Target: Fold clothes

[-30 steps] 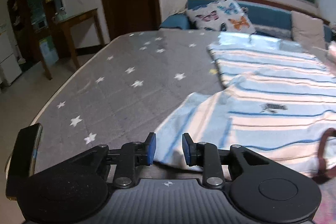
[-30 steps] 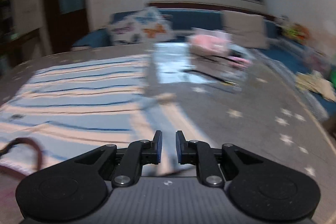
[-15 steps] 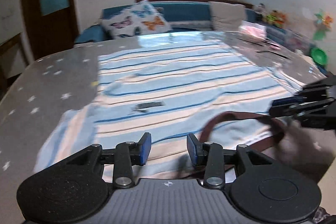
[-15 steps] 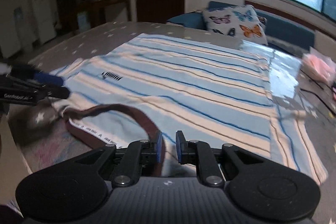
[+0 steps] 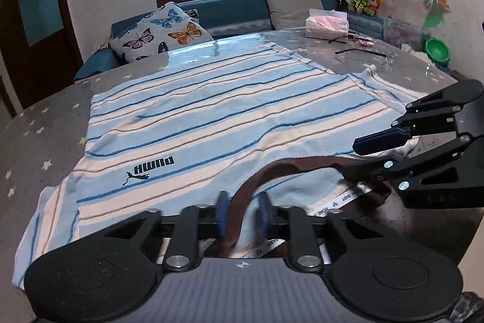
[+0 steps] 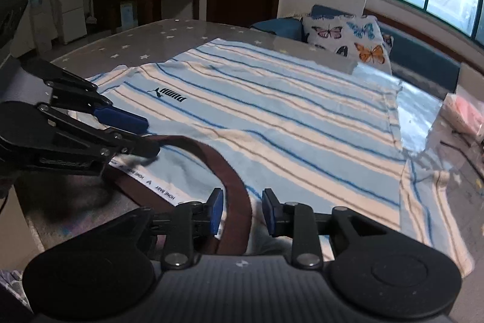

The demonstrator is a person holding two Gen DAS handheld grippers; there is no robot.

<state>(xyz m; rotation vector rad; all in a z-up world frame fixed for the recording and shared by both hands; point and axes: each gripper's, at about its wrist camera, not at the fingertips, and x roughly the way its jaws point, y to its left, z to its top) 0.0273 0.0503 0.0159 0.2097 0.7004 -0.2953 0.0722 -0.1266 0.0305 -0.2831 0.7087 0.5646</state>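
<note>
A light blue and cream striped shirt [image 5: 211, 117] [image 6: 272, 117] lies flat on the star-patterned table [image 5: 36, 123] [image 6: 136, 41], brown collar [image 5: 290, 167] [image 6: 217, 159] towards me. My left gripper [image 5: 243, 215] [image 6: 149, 138] is closing, its pads pinching the collar's left side. At the collar's right side, my right gripper [image 6: 243, 212] [image 5: 352, 159] is opening. The brown band runs between its pads, which stand apart from it.
A butterfly pillow [image 5: 163, 32] [image 6: 348, 35] leans on the blue sofa behind the table. A pink tissue pack [image 5: 326, 23], a black cable [image 5: 360, 50] and a green bowl [image 5: 437, 49] sit at the far right. The table's near edge lies just below the collar.
Both views have swung from the shirt's sleeves to its neckline. The left jaws widened, then narrowed onto the collar. The right jaws, shut before, have spread around the collar.
</note>
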